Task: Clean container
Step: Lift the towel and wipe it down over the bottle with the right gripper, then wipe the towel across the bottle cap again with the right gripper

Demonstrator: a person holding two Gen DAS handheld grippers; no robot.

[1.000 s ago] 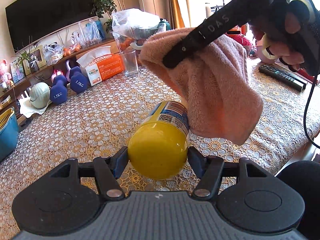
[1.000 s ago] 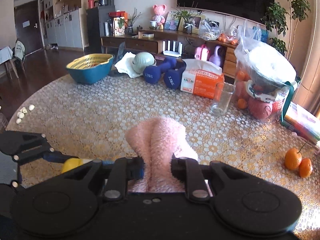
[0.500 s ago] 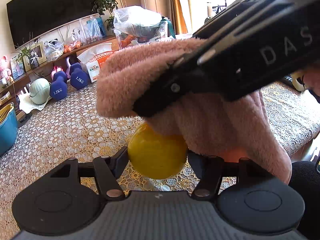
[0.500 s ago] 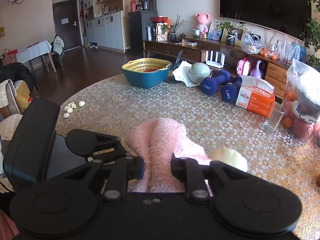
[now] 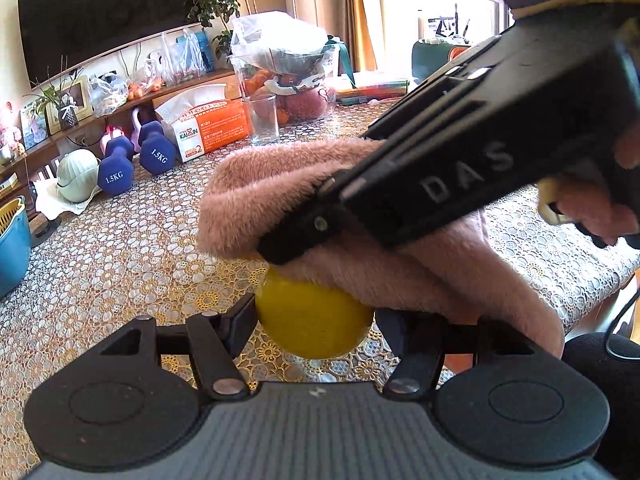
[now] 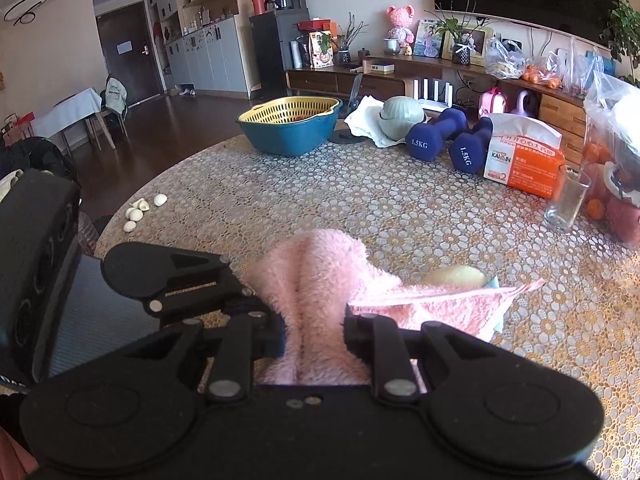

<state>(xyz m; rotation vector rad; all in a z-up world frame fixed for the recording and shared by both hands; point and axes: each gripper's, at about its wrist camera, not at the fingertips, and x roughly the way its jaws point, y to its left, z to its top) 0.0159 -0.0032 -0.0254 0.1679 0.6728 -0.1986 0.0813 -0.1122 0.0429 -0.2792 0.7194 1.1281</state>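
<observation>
Most of the yellow-capped plastic container (image 5: 312,320) lay hidden under the fluffy pink cloth (image 5: 288,184); only its rounded end showed at lower centre. The blue plastic basin (image 5: 14,248) was cut off by the left edge. The person's hand (image 5: 600,208) ran off the right edge.

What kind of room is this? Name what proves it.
Most likely a home living and dining room: a big wall television over a low wooden sideboard, and a lace-covered table holding dumbbells and a tissue box.
</observation>
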